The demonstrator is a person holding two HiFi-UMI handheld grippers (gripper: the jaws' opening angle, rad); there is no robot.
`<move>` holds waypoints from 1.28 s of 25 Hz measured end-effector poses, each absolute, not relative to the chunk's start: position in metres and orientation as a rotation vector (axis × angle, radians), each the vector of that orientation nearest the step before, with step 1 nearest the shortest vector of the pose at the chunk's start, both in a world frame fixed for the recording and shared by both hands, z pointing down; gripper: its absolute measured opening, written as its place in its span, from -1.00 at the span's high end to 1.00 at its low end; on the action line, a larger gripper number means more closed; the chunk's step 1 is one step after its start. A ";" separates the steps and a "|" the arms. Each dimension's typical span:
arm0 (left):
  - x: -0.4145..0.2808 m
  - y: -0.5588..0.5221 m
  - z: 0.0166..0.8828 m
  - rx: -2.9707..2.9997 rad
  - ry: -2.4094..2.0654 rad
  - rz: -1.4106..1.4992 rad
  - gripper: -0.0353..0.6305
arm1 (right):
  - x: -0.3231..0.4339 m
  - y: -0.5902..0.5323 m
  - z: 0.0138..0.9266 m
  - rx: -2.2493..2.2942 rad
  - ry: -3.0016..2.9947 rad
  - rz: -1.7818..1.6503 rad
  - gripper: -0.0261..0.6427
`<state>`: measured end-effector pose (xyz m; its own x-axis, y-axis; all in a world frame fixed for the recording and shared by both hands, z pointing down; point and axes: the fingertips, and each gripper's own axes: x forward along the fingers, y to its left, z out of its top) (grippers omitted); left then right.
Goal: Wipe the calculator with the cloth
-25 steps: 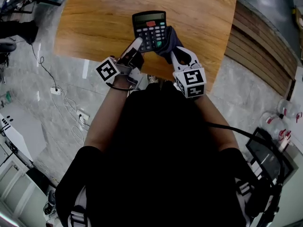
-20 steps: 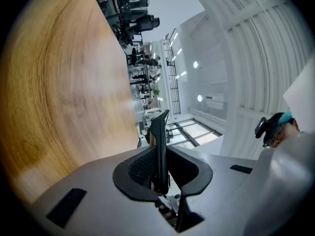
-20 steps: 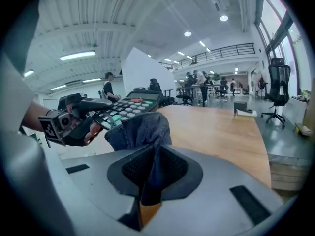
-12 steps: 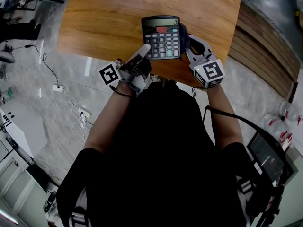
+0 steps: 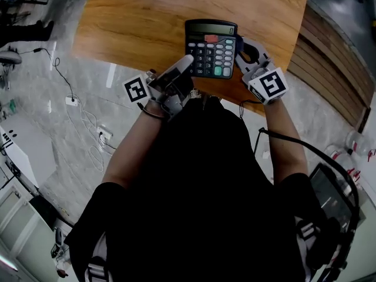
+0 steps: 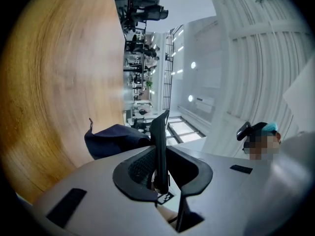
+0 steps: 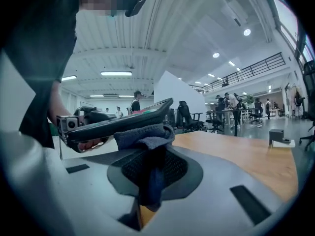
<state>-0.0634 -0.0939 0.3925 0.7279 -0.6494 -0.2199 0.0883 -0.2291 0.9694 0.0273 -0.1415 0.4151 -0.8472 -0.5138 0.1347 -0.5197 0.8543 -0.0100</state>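
Note:
A dark calculator with a red and a green key is held in the air over the near edge of the wooden table. My left gripper is shut on its lower left corner. In the left gripper view the calculator stands edge-on between the jaws of the left gripper. My right gripper sits at the calculator's right side, shut on a dark blue cloth. In the right gripper view the cloth lies bunched against the underside of the calculator. From the head view the cloth is hidden.
Cables and a power strip lie on the grey floor at the left. A slatted wooden wall runs along the right, with bottles beside it. Office chairs and people show far off.
Both grippers have carried the calculator rightward and farther up the head view. The cloth, seen earlier at the calculator's right edge, now lies out of sight under it.

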 end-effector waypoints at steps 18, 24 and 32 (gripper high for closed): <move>-0.056 -0.097 0.371 1.588 -0.372 -0.811 0.68 | 0.000 -0.106 0.392 0.864 -3.023 0.086 0.80; -0.054 -0.095 0.368 1.580 -0.326 -0.803 0.68 | 0.029 -0.164 0.376 1.039 -2.980 -0.069 0.80; -0.055 -0.096 0.367 1.603 -0.356 -0.804 0.68 | -0.003 -0.145 0.378 0.917 -3.047 -0.043 0.80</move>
